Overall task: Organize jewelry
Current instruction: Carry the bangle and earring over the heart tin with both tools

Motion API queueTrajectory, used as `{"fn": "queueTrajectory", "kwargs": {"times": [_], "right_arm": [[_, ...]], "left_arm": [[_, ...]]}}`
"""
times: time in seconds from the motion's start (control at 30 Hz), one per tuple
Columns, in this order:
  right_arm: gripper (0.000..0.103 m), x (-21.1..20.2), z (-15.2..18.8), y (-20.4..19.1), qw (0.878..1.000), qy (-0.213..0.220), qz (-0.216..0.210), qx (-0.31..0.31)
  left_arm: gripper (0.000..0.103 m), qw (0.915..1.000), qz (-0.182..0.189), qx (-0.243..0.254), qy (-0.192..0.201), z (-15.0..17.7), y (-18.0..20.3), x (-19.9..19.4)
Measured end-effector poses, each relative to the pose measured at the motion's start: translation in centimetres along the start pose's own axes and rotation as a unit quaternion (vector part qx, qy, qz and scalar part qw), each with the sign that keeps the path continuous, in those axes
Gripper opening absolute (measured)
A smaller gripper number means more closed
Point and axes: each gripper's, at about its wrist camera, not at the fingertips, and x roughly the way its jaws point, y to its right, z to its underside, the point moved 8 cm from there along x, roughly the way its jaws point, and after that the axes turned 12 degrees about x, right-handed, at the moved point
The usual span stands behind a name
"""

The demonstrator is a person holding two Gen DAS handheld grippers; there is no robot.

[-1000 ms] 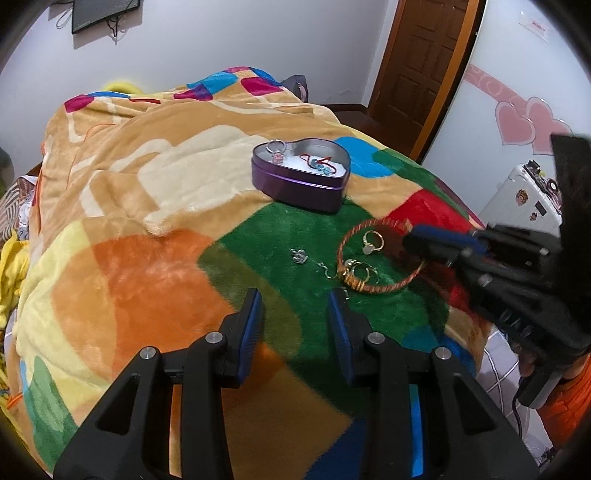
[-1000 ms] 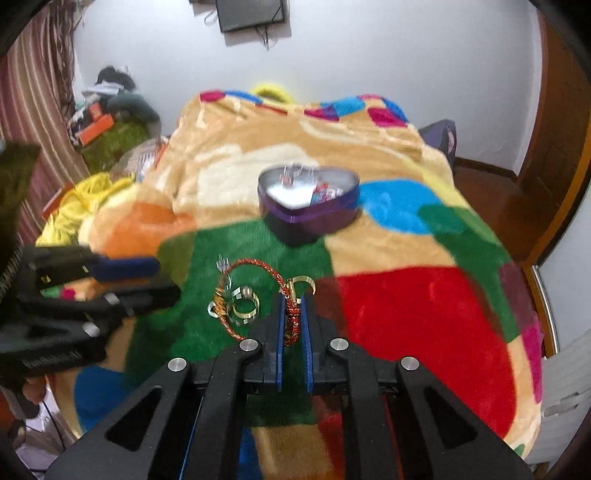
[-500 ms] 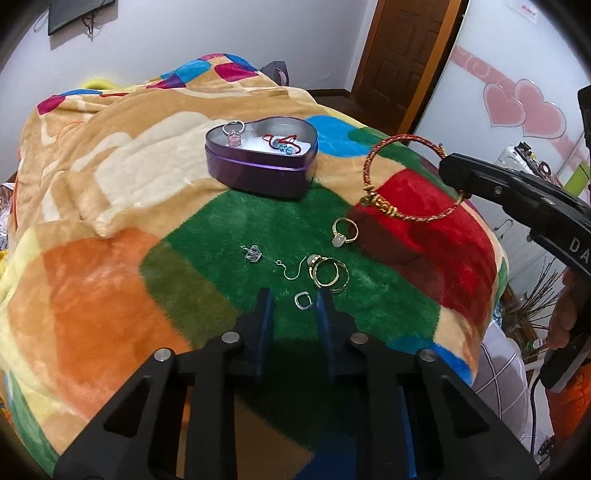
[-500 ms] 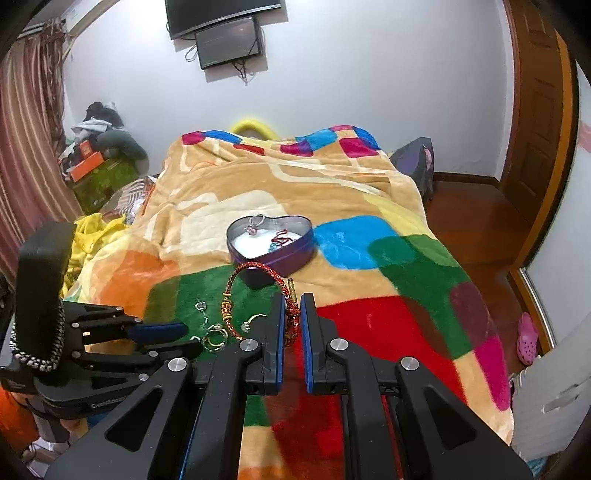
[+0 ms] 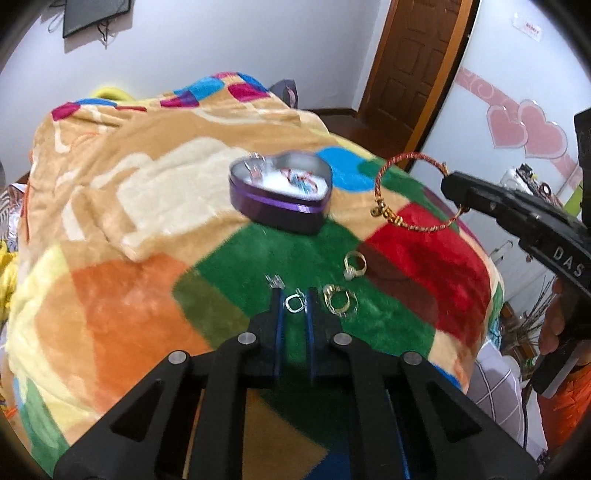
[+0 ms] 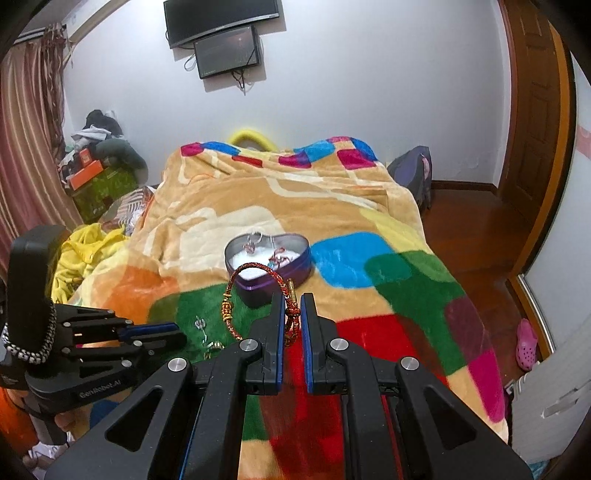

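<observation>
1. Right wrist view shows the right gripper (image 6: 292, 308) pinching the red-and-gold braided bracelet (image 6: 255, 271) between its pads, the loop standing up in the air in front of the heart-shaped tin (image 6: 267, 264). A second ago that bracelet lay flat on the green patch of the blanket (image 5: 110, 192); it now hangs clear of the bed, just beside the tin on its right as the left wrist view has it.

2. Left wrist view: the left gripper (image 5: 294, 306) has come down and narrowed its fingers around a small silver ring (image 5: 294, 303). A gap shows on both sides of the ring, so the fingers are partly closed and not yet gripping it.

3. My reading: one piece is on its way to the tin and a second pick is being set up, so the sorting is under way with several pieces left.

4. Loose on the green patch lie a gold ring with a pale stone (image 5: 354, 266), a pair of gold rings (image 5: 340, 300) just right of the left fingers, and a small silver charm (image 5: 275, 282) just left of them. The tin already holds a few small pieces on white padding; blur hides what they are.

5. The soft, plush blanket covers a bed. Around it stand a white wall with a mounted screen (image 6: 221, 33), a wooden door (image 5: 410, 62), and a pile of clothes (image 6: 99, 147) by the curtain.
</observation>
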Motion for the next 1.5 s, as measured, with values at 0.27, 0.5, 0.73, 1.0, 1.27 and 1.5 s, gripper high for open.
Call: {"fn": "queueTrajectory", "kwargs": {"times": [0.27,0.5,0.73,1.0,1.27,1.5], "right_arm": [[0.007,-0.1,-2.0,-0.4,1.000,0.021,-0.003,0.000],[0.007,0.4,-3.7,-1.1,0.999,0.035,-0.008,-0.003],[0.007,1.4,-5.0,-1.8,0.999,0.043,-0.019,-0.005],[0.007,3.3,-5.7,-2.1,0.999,0.036,-0.028,-0.006],[0.007,6.7,-4.8,-1.9,0.999,-0.002,-0.036,0.004],[0.007,9.2,-3.2,-2.0,0.998,-0.051,-0.043,0.000]], "left_arm": [[0.009,0.9987,-0.021,0.000,0.046,-3.6,-1.5,-2.6],[0.009,0.9963,-0.031,0.004,0.080,-6.5,-2.7,-3.9],[0.009,0.9943,-0.035,0.008,0.100,-8.9,-3.7,-3.6],[0.009,0.9943,-0.033,0.003,0.101,-9.9,-4.7,-2.2],[0.009,0.9964,-0.025,-0.005,0.081,-10.0,-5.5,0.6],[0.009,0.9985,-0.006,-0.004,0.055,-9.7,-5.4,3.5]]}}
